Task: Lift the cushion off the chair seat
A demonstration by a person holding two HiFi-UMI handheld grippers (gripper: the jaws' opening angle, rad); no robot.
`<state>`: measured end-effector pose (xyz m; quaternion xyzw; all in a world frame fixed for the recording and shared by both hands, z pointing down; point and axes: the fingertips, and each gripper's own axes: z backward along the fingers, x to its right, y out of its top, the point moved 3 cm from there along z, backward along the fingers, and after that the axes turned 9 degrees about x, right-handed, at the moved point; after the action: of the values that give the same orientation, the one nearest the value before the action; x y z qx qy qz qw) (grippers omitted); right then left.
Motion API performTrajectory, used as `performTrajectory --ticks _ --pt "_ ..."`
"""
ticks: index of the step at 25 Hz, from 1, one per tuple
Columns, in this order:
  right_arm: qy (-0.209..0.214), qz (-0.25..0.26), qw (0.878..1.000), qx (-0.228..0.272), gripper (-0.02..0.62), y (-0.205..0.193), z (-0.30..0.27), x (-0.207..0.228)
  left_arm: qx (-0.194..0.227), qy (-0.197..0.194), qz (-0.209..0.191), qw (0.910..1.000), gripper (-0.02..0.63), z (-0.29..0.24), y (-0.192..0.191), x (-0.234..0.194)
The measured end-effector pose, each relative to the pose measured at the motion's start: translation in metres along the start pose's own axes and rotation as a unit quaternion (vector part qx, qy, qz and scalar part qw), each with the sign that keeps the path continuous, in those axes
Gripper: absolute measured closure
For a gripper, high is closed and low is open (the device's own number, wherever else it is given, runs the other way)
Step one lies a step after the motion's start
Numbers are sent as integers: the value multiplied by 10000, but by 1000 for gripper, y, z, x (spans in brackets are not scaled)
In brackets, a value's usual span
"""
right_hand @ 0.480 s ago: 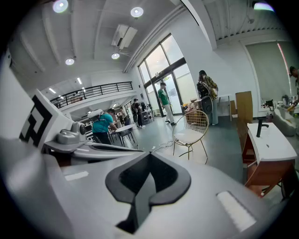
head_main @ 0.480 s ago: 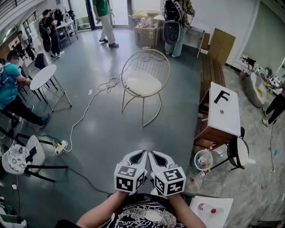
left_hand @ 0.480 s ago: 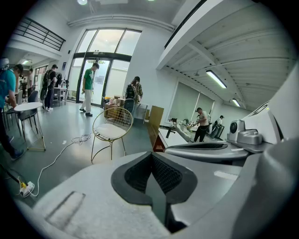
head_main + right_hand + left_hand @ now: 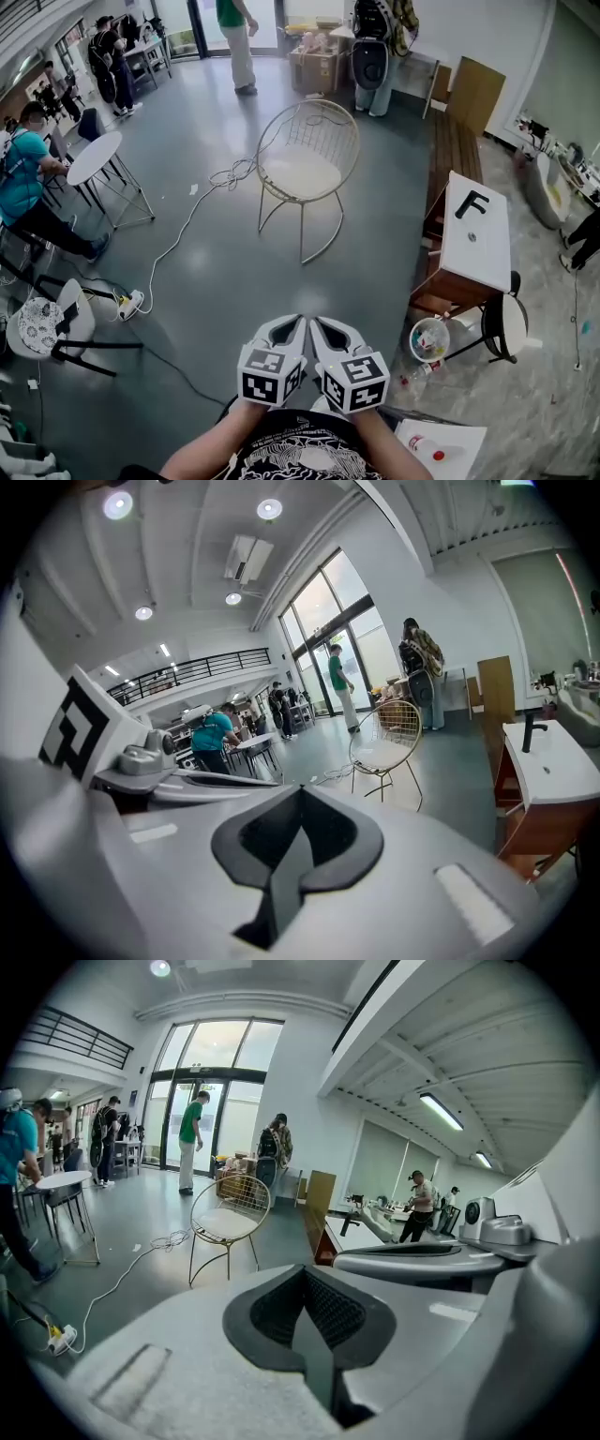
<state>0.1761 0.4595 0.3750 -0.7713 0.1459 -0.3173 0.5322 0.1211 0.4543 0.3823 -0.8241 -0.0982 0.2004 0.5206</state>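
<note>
Left hand-held gripper (image 4: 292, 324), right hand-held gripper (image 4: 324, 326) — both closed, cushion (image 4: 298, 172) on chair (image 4: 325, 128).

The left forearm (image 4: 204, 452) and the right forearm (image 4: 392, 448) reach forward from the bottom of the head view and angle inward, so the left gripper (image 4: 296, 324) and the right gripper (image 4: 320, 324) sit side by side, almost touching, with their tips pointing ahead and somewhat downward. In its own view each gripper has its jaws pressed together with nothing between them. The left marker cube (image 4: 271, 376) and the right marker cube (image 4: 356, 381) sit at the wrist ends, facing up toward the head camera
</note>
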Motion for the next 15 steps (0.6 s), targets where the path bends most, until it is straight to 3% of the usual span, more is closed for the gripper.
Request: performTrajectory --ticks 8,15 --pt "83 -239 9996 -79 597 -6 -27 9 -112 16 69 9999 615 -17 -4 -22" --pt "28 -134 9997 -217 597 1 -101 9 -134 -144 233 9995 615 -54 12 -89"
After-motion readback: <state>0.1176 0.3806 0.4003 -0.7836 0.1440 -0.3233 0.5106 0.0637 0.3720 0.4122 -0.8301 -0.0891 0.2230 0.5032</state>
